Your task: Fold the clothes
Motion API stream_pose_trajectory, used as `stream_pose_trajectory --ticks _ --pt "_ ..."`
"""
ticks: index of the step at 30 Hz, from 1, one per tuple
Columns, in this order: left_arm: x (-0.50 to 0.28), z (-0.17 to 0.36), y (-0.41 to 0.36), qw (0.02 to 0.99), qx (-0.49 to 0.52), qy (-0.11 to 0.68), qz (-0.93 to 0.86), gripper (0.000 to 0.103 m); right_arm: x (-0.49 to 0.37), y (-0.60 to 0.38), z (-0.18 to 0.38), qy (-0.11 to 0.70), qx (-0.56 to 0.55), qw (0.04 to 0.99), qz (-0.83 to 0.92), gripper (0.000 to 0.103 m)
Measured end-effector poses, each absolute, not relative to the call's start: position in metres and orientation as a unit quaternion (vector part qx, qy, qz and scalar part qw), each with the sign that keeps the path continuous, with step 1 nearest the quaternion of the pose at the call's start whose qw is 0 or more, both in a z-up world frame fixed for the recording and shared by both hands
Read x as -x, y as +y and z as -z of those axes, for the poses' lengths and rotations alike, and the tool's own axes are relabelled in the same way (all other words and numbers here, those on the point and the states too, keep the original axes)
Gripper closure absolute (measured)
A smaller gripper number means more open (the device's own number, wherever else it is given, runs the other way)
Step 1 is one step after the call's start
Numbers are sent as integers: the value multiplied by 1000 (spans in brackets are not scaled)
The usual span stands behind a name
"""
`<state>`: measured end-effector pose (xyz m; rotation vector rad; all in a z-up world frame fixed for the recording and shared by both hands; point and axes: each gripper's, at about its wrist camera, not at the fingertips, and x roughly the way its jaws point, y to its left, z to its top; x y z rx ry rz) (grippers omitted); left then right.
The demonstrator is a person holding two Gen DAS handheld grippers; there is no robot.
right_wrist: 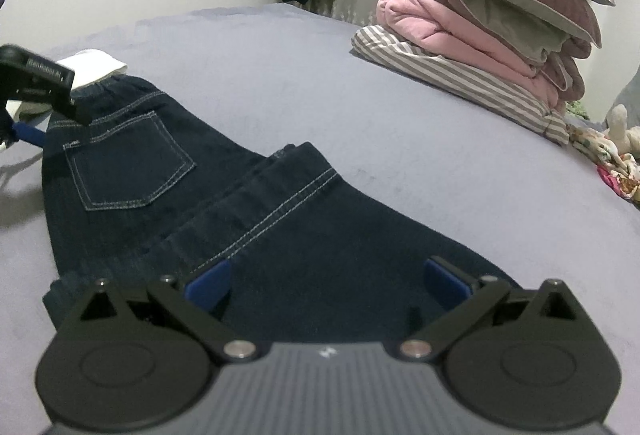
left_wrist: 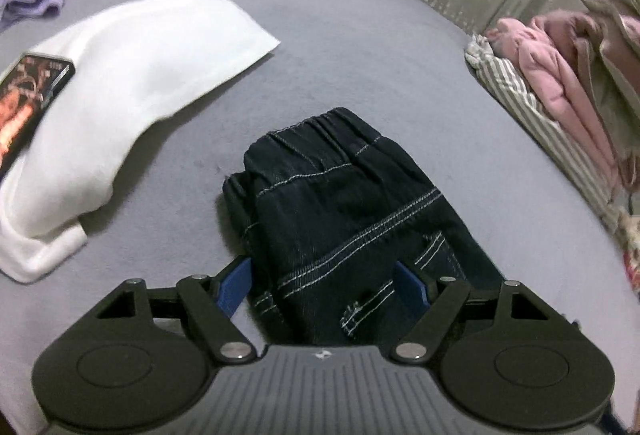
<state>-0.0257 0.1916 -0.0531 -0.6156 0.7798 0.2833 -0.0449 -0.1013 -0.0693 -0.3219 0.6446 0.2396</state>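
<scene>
Denim jeans (left_wrist: 340, 203) lie folded on the grey bed (left_wrist: 360, 47); the left tool (left_wrist: 324, 283) straddles their near end, fingers apart, beside a white garment (left_wrist: 132, 83). Right view: right tool (right_wrist: 326, 281) spread over the legs, not clamping.

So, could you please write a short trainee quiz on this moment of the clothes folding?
1. True or false: the dark blue denim jeans lie on a grey-blue bed sheet.
2. What rests on the white folded cloth? A) black-cased phone B) mug C) book
3. How do the left gripper jaws stand?

Key: 1 true. 2 A, the black-cased phone. 3 Apart, one on each side of the jeans.
</scene>
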Motion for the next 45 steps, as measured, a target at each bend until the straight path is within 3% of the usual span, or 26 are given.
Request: stream_pose_trajectory --ticks 15,17,19,24,25,37,42,45 --pt "25 70 210 842 371 375 -112 29 45 -100 74 318 164 927 -116 0" --pt "26 69 209 842 370 375 -115 35 45 -100 75 319 163 926 -116 0" --pt "27 69 210 842 369 374 -122 51 45 -100 75 319 163 926 -116 0" --pt "31 67 211 853 372 350 -107 78 45 -101 75 319 163 926 -117 0" --pt "33 63 210 859 373 337 -99 80 45 -101 75 319 163 926 -116 0" --pt "47 24 182 922 298 248 -20 84 44 -101 73 317 154 928 -118 0" --pt "56 6 175 937 276 212 21 84 43 -99 65 314 83 931 -166 1" --pt "65 -6 166 949 251 184 52 84 40 -93 65 325 44 921 -210 13"
